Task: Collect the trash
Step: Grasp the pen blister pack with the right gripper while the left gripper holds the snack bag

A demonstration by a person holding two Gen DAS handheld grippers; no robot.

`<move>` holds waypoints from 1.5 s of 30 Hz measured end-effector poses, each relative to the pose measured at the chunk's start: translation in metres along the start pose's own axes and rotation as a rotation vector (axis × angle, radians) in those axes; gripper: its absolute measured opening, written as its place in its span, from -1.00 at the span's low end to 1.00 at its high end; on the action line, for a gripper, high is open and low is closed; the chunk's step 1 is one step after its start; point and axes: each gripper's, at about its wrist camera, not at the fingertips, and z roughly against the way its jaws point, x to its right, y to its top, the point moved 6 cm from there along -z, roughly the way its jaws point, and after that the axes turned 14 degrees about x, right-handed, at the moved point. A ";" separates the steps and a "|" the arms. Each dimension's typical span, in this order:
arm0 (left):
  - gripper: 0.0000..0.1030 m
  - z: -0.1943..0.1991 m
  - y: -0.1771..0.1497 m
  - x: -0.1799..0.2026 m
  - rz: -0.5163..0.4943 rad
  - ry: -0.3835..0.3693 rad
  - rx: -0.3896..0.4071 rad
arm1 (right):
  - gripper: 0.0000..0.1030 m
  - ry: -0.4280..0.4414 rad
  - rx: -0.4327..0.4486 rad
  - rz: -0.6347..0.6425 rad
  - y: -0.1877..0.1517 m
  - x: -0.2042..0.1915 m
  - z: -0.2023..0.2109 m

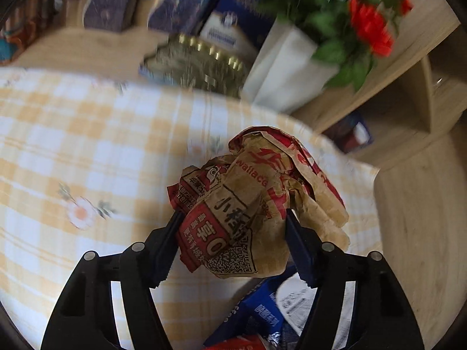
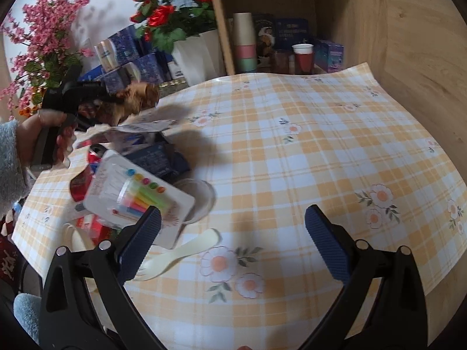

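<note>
The left gripper pinched a crumpled paper wrapper, carrying it above the trash pile at the tabletop's nine o'clock. Next: release there. The right gripper gaped empty.

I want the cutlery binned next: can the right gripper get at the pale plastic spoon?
Probably yes: the right gripper is open, and the pale plastic spoon lies uncovered on the checked tablecloth beside its left finger.
</note>
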 end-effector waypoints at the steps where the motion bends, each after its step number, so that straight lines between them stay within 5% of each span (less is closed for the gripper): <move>1: 0.28 0.007 0.005 0.001 -0.007 -0.001 0.016 | 0.89 0.014 0.000 0.023 0.000 -0.007 -0.001; 8: 0.28 0.074 0.018 0.007 -0.067 -0.027 0.116 | 0.89 0.174 0.018 0.427 -0.004 -0.073 -0.011; 14: 0.28 0.124 -0.002 -0.011 -0.035 -0.044 0.156 | 0.89 0.265 -0.018 0.586 -0.006 -0.095 -0.026; 24: 0.28 0.195 -0.059 -0.044 -0.018 -0.042 0.197 | 0.88 0.363 -0.056 0.528 -0.005 -0.116 -0.043; 32: 0.28 0.227 -0.098 -0.054 0.006 -0.038 0.218 | 0.74 0.430 -0.104 0.346 -0.003 -0.113 -0.052; 45: 0.28 0.252 -0.125 -0.037 -0.046 -0.046 0.227 | 0.55 0.415 -0.020 0.258 0.021 -0.104 -0.034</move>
